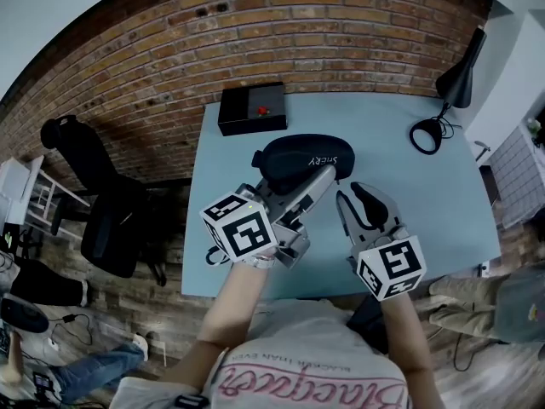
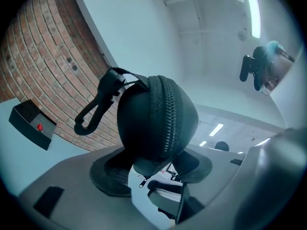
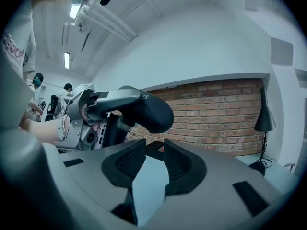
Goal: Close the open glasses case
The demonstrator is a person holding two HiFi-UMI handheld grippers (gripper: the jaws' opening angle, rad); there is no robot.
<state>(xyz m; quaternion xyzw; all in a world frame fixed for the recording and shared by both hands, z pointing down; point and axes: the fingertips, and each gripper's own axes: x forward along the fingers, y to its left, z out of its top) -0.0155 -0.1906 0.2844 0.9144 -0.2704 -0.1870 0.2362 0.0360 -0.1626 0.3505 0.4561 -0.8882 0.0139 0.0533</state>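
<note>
the right gripper [image 3: 153, 152] has its jaws slightly apart with nothing between them. just beyond, the left gripper [image 3: 84, 121] holds the black glasses case [image 3: 146, 111] before a brick wall [image 3: 216, 114].

Glasses case [image 1: 305, 162] at frame centre between left gripper [image 1: 326, 175] jaws, right gripper [image 1: 359, 197] just lower right, box [image 1: 252, 109] on table [image 1: 426, 203] upper left, lamp [image 1: 458, 79] upper right

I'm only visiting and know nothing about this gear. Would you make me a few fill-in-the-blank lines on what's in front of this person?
The left gripper is shut on the glasses case, and a ____ runs round the case's edge.
The right gripper has ____ between its jaws.
The black box on the table bears a ____ spot.
Missing words: zipper; nothing; red.
</note>
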